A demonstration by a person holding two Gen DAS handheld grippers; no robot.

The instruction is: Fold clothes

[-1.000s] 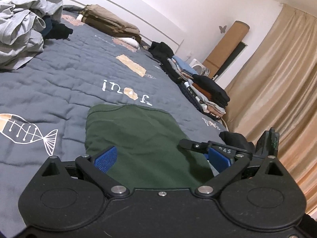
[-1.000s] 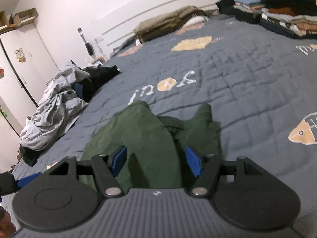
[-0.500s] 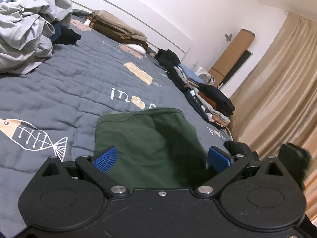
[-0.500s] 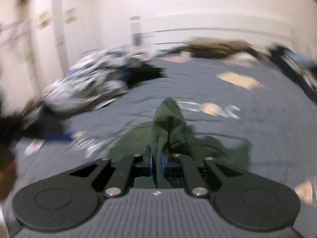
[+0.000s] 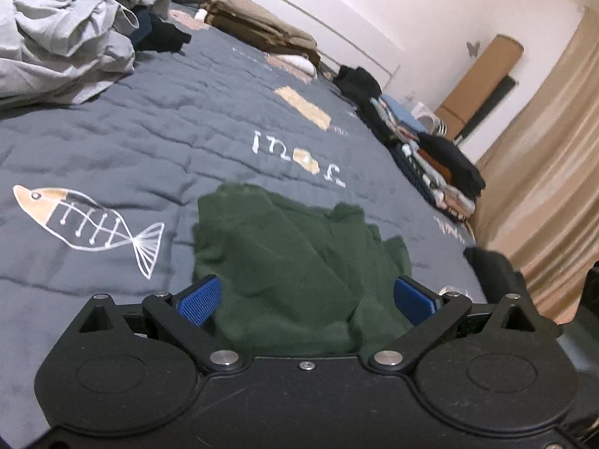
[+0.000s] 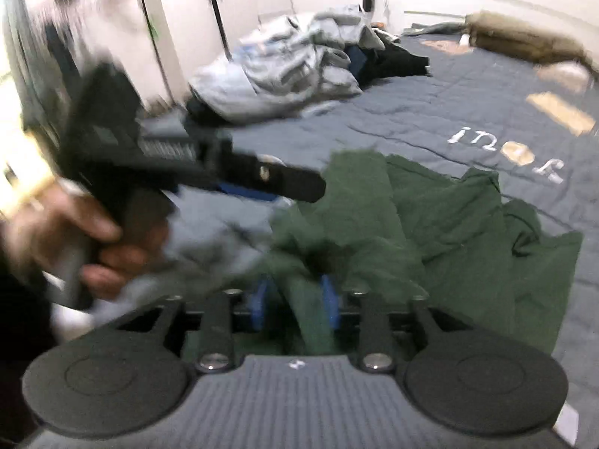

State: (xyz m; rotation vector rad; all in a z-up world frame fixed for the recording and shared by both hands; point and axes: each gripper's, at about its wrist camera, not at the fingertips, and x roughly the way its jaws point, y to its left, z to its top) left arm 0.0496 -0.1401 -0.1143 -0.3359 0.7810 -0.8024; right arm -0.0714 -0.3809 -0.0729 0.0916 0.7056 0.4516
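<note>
Two grippers worked over one green garment (image 5: pixel 295 262) lying rumpled on the bed (image 5: pixel 149 142). Left gripper (image 5: pixel 307 295) had its jaws spread wide above the cloth. Right gripper (image 6: pixel 295 299) had jaws opening, a fold between them.

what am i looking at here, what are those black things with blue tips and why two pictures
Each picture comes from a camera on a handheld two-finger gripper; a person holds one in each hand to fold clothes. The left view looks over the left gripper, its blue pads wide open around a dark green garment lying on a grey quilt. The right view shows the right gripper, jaws opening with a strip of that garment between them; the pads seem clear of it. Folded stacks and an unfolded grey pile lie nearby.
</note>
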